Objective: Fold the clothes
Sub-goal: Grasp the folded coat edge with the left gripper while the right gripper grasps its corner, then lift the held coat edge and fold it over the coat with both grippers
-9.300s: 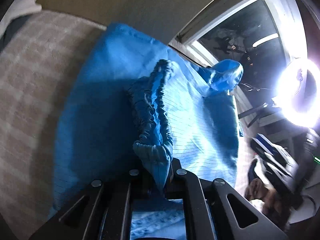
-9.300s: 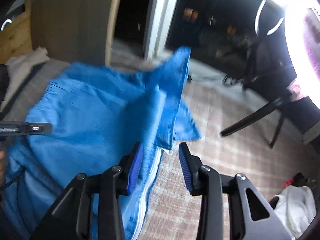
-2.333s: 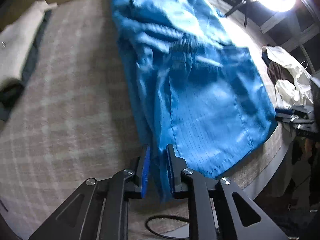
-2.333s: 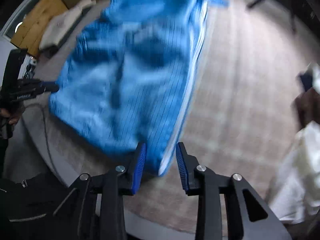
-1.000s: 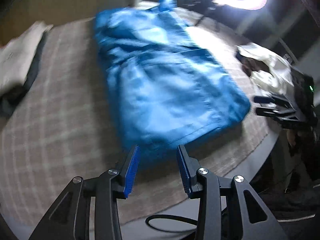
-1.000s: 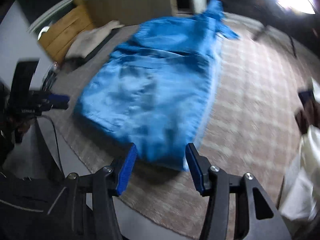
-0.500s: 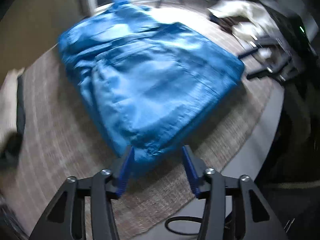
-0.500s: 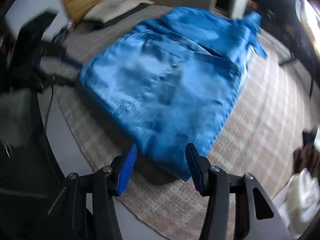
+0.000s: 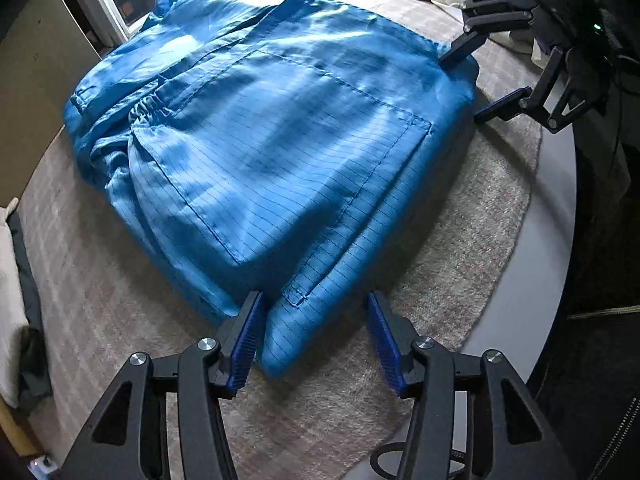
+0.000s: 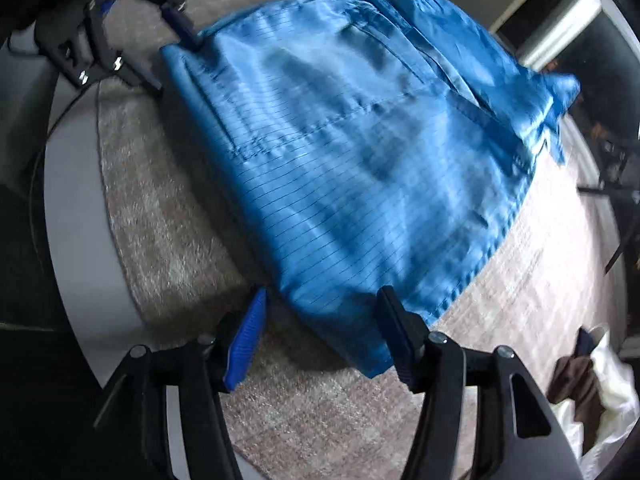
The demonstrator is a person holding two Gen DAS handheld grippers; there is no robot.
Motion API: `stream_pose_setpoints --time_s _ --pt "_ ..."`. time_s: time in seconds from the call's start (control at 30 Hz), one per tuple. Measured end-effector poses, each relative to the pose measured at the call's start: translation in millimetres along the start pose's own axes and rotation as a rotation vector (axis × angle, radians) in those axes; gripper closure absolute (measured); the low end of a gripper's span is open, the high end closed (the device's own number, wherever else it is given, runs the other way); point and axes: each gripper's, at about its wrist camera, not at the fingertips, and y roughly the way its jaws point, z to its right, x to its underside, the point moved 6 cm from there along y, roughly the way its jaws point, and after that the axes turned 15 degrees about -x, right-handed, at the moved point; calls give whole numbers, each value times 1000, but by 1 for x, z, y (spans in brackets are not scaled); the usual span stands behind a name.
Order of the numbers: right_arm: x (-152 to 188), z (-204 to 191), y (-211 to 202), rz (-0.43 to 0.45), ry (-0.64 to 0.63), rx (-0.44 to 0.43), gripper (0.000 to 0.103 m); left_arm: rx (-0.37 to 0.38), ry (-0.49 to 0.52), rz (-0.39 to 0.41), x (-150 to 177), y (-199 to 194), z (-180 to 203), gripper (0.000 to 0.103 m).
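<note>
Left gripper (image 9: 316, 336): jaws wide apart, holding nothing.
Right gripper (image 10: 324, 336): spread wide, empty.
Blue garment (image 9: 260, 128): flat on the rug (image 9: 460, 248).

Blue garment (image 9: 256, 128) (image 10: 360, 152): shiny fabric with thin dark pinstripes, folded into a rough rectangle, lying flat on the tabletop. Large stitched patch pocket faces up. Gathered elastic cuff visible at one side. Fabric bunched and creased at the far end.
</note>
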Motion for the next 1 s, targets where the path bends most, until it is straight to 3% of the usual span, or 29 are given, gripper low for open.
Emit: stream_pose_setpoints --time_s 0.07,0.1,0.17,0.2,0.33,0.5,0.63,0.77,1.0 --pt "-3 6 0 -14 25 -25 51 1 5 -2 -2 1 -3 61" --pt "-5 9 -1 -21 29 -30 57 -3 7 -3 -3 1 -4 66" --pt "-10 13 -2 -32 48 -61 68 13 -12 -6 -7 1 -12 92" --pt "-13 15 -3 -35 55 -77 77 46 -31 -6 -9 0 -15 97" --pt "-24 23 -7 -47 71 -97 95 69 -56 7 -19 -5 -24 100" --pt "-37 34 -29 -35 102 -96 97 126 -161 58 -37 -28 -52 100" --pt "-49 42 -53 -2 125 -86 98 125 -206 115 -38 -50 -64 100" --pt "-59 47 -75 29 147 -76 98 117 -190 139 -31 -69 -64 101" --pt "-41 18 -91 5 139 -89 98 155 -158 160 -15 -96 -53 101"
